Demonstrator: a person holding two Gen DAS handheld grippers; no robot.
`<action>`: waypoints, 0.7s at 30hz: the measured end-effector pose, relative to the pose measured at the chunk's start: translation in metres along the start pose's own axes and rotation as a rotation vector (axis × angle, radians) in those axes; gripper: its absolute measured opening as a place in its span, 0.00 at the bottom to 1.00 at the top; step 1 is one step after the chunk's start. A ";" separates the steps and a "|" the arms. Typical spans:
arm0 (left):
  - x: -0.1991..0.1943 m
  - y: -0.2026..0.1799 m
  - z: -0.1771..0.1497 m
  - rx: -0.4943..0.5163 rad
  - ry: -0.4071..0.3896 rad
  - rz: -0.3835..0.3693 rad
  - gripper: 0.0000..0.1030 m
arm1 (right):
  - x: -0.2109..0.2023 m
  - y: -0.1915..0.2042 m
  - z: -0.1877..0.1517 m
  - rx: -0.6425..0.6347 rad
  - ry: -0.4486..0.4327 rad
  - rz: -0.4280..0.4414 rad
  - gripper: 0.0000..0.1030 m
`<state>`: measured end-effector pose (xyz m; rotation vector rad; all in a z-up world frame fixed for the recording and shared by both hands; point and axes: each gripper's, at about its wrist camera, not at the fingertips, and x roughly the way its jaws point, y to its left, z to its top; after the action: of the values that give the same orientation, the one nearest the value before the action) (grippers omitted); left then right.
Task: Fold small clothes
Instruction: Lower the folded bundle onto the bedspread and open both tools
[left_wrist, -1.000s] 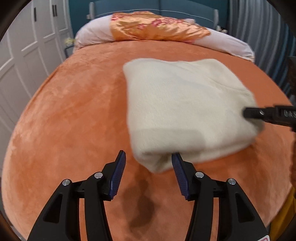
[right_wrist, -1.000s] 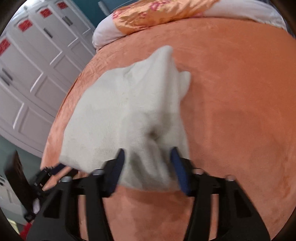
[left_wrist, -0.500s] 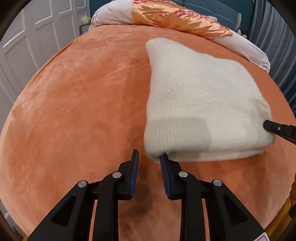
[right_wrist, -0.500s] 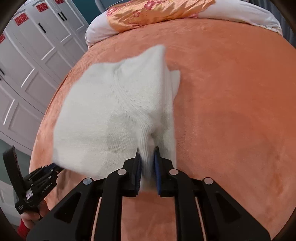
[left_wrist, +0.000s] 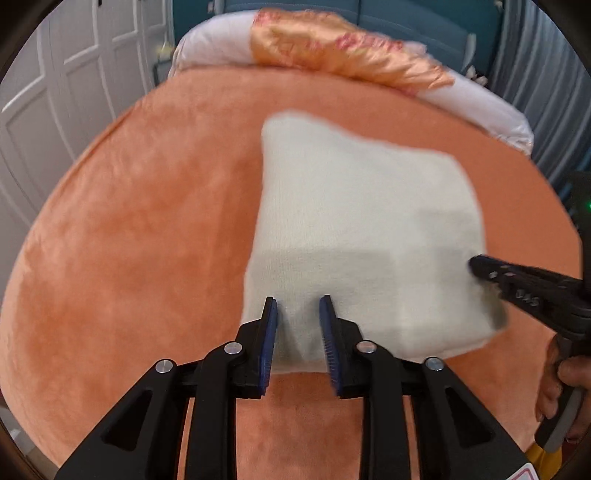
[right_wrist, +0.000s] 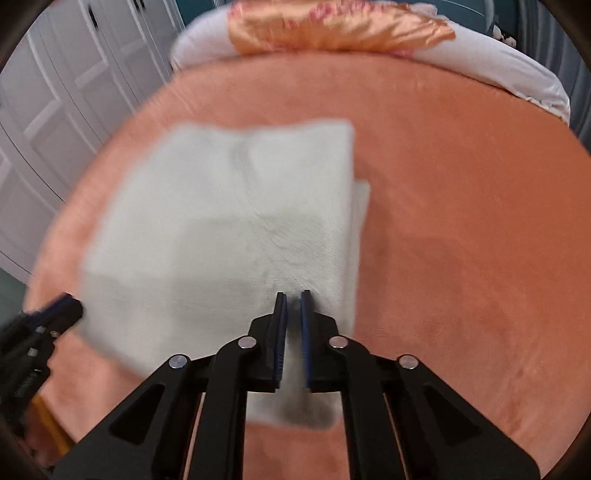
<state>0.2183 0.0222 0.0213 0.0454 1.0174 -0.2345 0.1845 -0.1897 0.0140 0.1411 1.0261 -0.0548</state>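
Observation:
A cream knit garment (left_wrist: 362, 221) lies folded into a rough square on the orange bed cover (left_wrist: 129, 258). My left gripper (left_wrist: 297, 301) sits at its near left edge. The jaws are opening slightly, with a pinch of the knit filling the gap between the pads. In the right wrist view the same garment (right_wrist: 221, 221) spreads to the left, and my right gripper (right_wrist: 293, 295) is shut on its near right edge. Each gripper also shows in the other's view: the right gripper (left_wrist: 476, 266) at the garment's right side, the left gripper (right_wrist: 70, 306) at its left.
A pillow with an orange floral cover (left_wrist: 343, 48) lies across the head of the bed. White wardrobe doors (left_wrist: 55, 92) stand along the left. A person's hand (left_wrist: 561, 380) holds the right gripper's handle. Bare orange cover (right_wrist: 461, 240) stretches right of the garment.
My left gripper went from beside the garment's near corner to over its near edge, with knit now between the pads. The right jaws closed on the fabric, and the garment now looks flatter and squarer.

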 end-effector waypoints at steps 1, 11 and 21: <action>0.001 -0.002 -0.004 0.014 -0.015 0.019 0.25 | -0.005 -0.001 0.000 0.017 -0.002 0.013 0.04; -0.032 -0.013 -0.031 -0.010 -0.018 -0.027 0.25 | -0.074 -0.011 -0.051 0.054 -0.098 0.010 0.09; -0.032 -0.037 -0.038 0.021 -0.003 -0.019 0.25 | -0.025 -0.015 -0.060 0.050 0.014 -0.021 0.11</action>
<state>0.1623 -0.0029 0.0306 0.0544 1.0132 -0.2620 0.1192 -0.1963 0.0032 0.1761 1.0408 -0.0984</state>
